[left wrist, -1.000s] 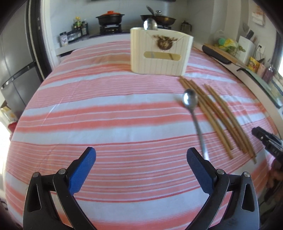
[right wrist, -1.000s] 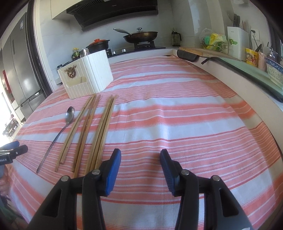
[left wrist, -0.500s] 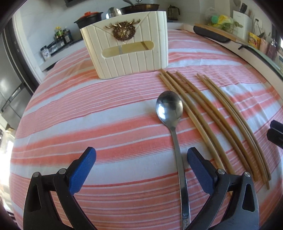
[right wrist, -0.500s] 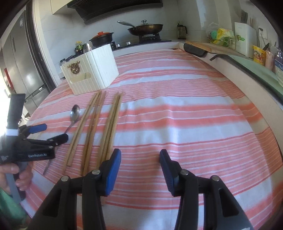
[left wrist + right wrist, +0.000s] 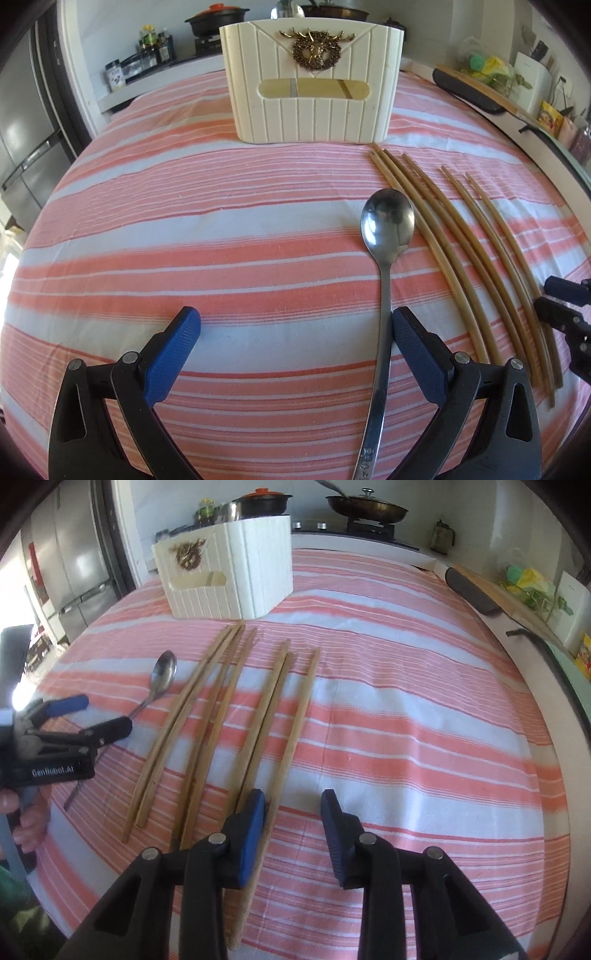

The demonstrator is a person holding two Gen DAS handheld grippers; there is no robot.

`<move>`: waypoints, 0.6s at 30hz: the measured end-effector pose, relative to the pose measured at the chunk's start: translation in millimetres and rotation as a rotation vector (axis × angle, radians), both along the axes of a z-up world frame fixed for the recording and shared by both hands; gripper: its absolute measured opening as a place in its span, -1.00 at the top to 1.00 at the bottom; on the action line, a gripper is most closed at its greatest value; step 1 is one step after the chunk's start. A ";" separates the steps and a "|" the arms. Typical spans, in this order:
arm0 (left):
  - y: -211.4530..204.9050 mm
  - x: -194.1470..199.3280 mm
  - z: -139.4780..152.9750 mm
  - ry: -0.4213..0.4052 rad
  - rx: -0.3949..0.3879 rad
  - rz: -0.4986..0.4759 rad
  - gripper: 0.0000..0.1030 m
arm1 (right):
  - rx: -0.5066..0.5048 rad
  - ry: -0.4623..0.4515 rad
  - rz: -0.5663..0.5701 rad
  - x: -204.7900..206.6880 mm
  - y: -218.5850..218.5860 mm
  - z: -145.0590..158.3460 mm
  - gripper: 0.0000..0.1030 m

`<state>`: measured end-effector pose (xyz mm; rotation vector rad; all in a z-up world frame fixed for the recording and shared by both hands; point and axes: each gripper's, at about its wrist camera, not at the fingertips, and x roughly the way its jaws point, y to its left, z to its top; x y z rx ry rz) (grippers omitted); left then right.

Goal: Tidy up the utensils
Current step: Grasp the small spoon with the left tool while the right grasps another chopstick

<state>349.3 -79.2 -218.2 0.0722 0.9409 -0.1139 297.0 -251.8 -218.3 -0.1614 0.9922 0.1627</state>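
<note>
Left tongs [image 5: 295, 332]: standing wide open and gripping nothing; the spoon handle is lying between the blue pads, just beside the right-hand pad [image 5: 417, 354], with no pad pressing on it.
Right tongs [image 5: 293, 821]: narrowing at this moment, with only striped cloth in the gap; its left pad [image 5: 253, 830] is sitting over the near end of the rightmost chopsticks, which are passing beneath it, not between the pads.
Spoon [image 5: 388, 229]: lying bowl-up on the worktop [image 5: 184, 229], its bowl pointing toward the holder and its handle running back toward the left tongs.
Chopsticks [image 5: 221, 716]: lying loose in a row on the cloth just right of the spoon, their far tips nearly reaching the holder.
Holder [image 5: 314, 81]: a cream ribbed box with a gold deer emblem, standing upright at the far side of the worktop; a spoon bowl is showing above its rim.
Person's hand [image 5: 26, 819]: gripping the handle of the left tongs at the worktop's edge.
</note>
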 end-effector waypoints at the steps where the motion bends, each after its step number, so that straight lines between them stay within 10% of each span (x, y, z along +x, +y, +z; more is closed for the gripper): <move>1: 0.8 -0.3 0.0 0.001 0.002 -0.002 -0.99 | -0.015 0.002 0.003 -1.0 0.7 0.4 0.39; 14: -32.9 7.6 7.6 -0.030 0.167 -0.242 -0.99 | 0.003 -0.083 -0.050 0.5 -11.4 -1.9 0.40; 18: -37.3 35.3 7.9 0.004 0.094 -0.208 -0.79 | 0.014 -0.084 -0.053 1.4 -12.1 -1.5 0.39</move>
